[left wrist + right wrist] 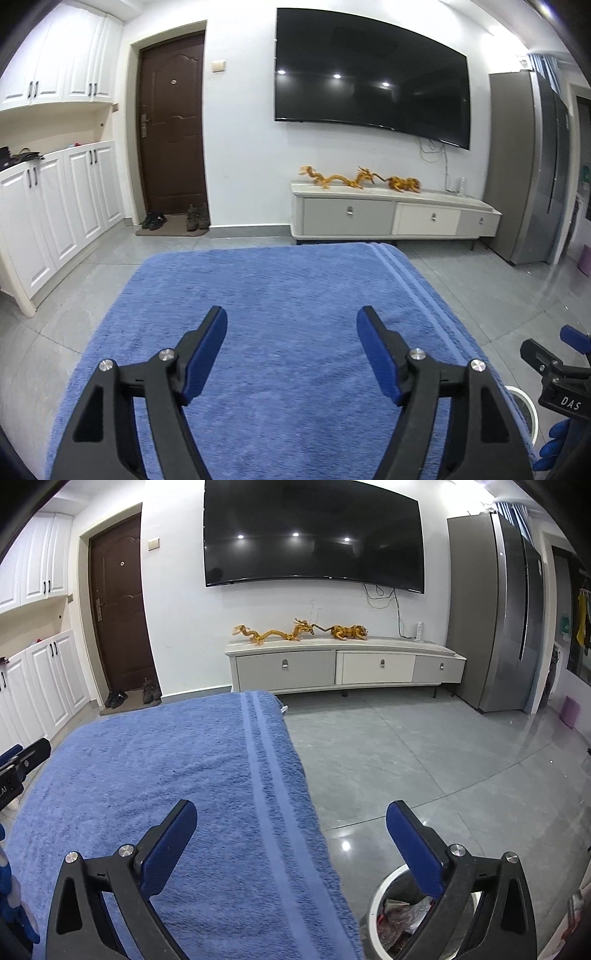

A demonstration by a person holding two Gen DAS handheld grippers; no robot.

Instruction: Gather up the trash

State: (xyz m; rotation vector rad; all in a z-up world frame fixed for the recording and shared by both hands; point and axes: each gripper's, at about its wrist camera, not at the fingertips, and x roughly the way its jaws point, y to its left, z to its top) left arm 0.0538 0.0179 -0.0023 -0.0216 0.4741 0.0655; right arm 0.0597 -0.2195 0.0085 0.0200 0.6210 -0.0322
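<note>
A blue towel point(280, 314) covers the table; it also shows in the right wrist view point(166, 775). No trash shows on it. My left gripper point(291, 325) is open and empty above the towel. My right gripper point(291, 819) is open and empty over the towel's right edge. A round bin with a white rim point(376, 897) stands on the floor right of the table, under my right gripper; crumpled wrappers point(399, 919) lie inside. The bin's rim also shows in the left wrist view point(526, 406). The right gripper appears at the right edge of the left wrist view point(554, 365).
A TV cabinet point(343, 664) with golden dragon figures point(295, 631) stands against the far wall under a wall TV point(314, 535). A grey fridge point(495, 609) is at the right, white cupboards point(55, 206) and a brown door point(171, 122) at the left. Grey tiled floor point(424, 757) surrounds the table.
</note>
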